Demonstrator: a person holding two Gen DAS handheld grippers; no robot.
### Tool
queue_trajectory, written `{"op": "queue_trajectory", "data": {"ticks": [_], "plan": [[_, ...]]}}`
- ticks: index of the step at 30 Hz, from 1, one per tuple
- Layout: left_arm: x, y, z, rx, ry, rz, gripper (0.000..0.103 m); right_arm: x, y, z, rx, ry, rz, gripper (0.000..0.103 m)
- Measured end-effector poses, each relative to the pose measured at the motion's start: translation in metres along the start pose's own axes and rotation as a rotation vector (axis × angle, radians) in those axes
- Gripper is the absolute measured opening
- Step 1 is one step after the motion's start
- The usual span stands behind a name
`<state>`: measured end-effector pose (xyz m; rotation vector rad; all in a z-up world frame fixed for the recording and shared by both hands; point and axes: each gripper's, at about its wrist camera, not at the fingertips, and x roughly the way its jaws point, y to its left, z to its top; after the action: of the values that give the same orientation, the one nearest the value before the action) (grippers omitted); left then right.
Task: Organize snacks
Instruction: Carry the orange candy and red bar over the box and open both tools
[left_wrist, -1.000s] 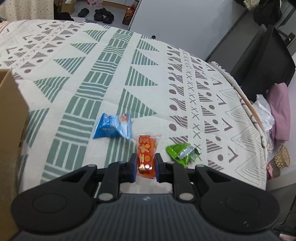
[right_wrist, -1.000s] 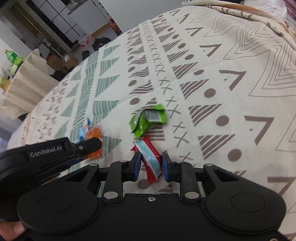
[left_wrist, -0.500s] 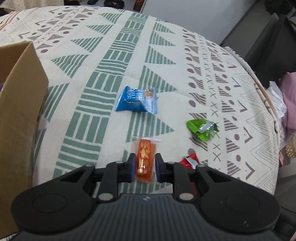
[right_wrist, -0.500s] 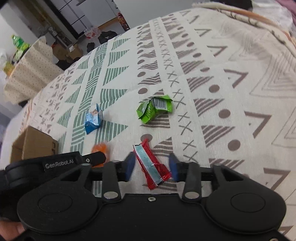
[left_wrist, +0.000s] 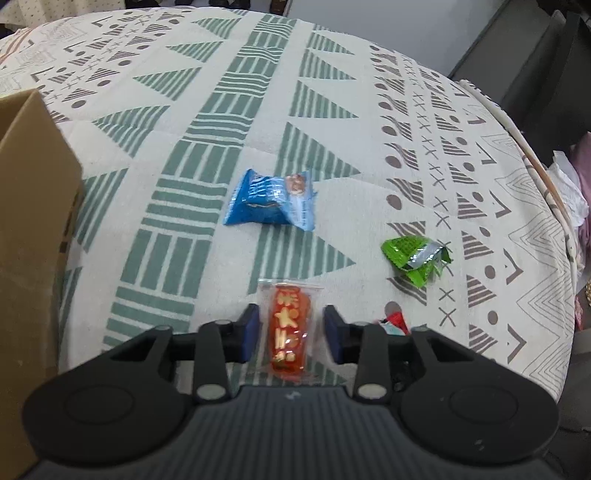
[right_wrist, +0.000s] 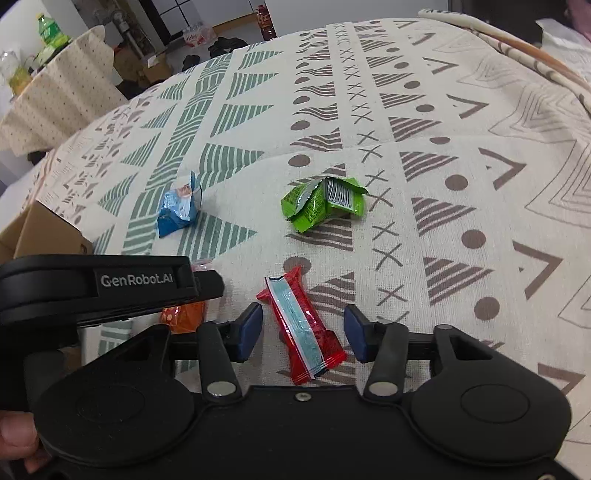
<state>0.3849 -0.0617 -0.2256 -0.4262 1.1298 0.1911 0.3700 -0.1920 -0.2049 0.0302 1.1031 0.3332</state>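
Grippers parted — left gripper jaws opening astride orange packet, right gripper closing astride red packet.

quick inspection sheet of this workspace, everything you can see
surface: patterned cloth, white with green and brown shapes
job's things: blue packet, green packet, orange packet, red packet, all lying apart; cardboard box at the left edge
clutter: nothing seen on the cloth
grippers: left gripper open around the orange packet, jaws just opening; right gripper open around the red packet, jaws just closing, fingers not touching
cables: nothing seen
surroundings: bottles, shoes on the floor
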Motion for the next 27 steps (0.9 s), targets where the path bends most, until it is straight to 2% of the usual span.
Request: {"op": "queue_trajectory", "data": {"ticks": [1,2,3,15,27], "plan": [[-0.001,0.001,0.0,0.006,0.005,-0.001,0.02,0.0,0.0,0.0,-0.008,-0.001,-0.009,0.032],[-0.002,0.002,0.0,0.007,0.009,-0.008,0.019,0.0,0.0,0.0,-0.006,-0.003,-0.007,0.031],[-0.003,0.003,0.0,0.007,0.011,-0.013,0.019,-0.001,0.0,0.0,-0.003,-0.004,-0.002,0.022],[-0.046,0.025,0.001,-0.026,-0.065,-0.024,0.019,-0.027,0.001,0.009,0.07,-0.085,0.105,0.021],[-0.112,0.054,0.007,-0.047,-0.184,0.02,0.019,-0.062,0.026,0.021,0.053,-0.187,0.201,0.021]]}}
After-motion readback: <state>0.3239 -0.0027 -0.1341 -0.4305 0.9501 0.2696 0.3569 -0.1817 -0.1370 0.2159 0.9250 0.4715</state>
